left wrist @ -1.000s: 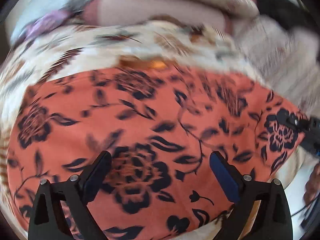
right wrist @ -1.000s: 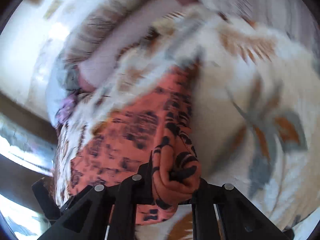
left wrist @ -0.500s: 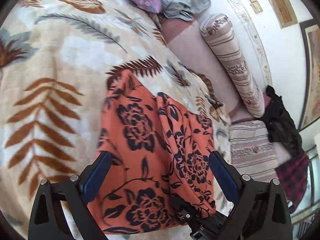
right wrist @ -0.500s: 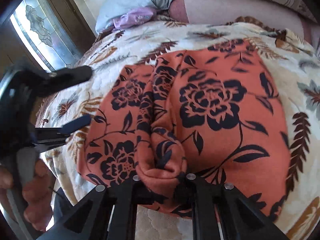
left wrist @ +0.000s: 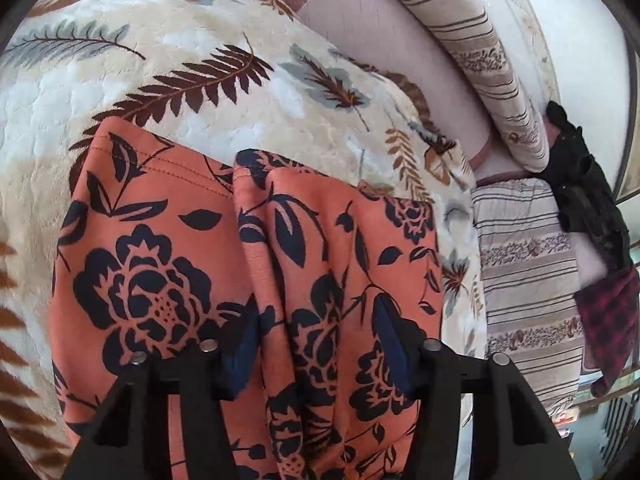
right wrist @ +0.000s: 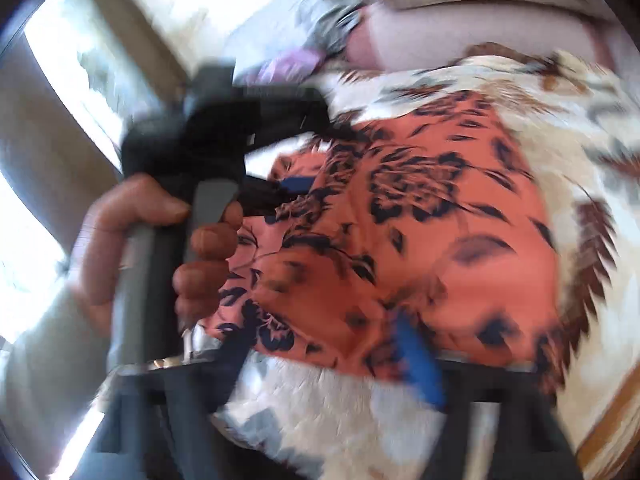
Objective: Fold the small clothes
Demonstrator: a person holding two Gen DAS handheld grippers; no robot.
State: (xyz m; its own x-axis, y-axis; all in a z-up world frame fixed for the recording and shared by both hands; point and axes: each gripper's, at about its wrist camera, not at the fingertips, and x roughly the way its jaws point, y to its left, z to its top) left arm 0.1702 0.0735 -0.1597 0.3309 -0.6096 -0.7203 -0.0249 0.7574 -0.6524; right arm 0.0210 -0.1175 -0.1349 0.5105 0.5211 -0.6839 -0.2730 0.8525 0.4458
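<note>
The right hand-held gripper (right wrist: 324, 344), which half a second ago was clamped on a bunched fold of the orange floral garment (left wrist: 248, 280), has just been opening — its jaws now stand wide, nothing between them. The left hand-held gripper (left wrist: 316, 344) has just been closing, half-narrowed astride the garment's raised middle ridge, pads not clearly pressing. The garment lies on the bed's leaf-print blanket (left wrist: 168, 52), one fold laid; I judge a regrasp comes next. No writing is legible.

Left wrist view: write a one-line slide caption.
Left tool closing around a raised fold of the orange floral garment on a leaf-print blanket.
</note>
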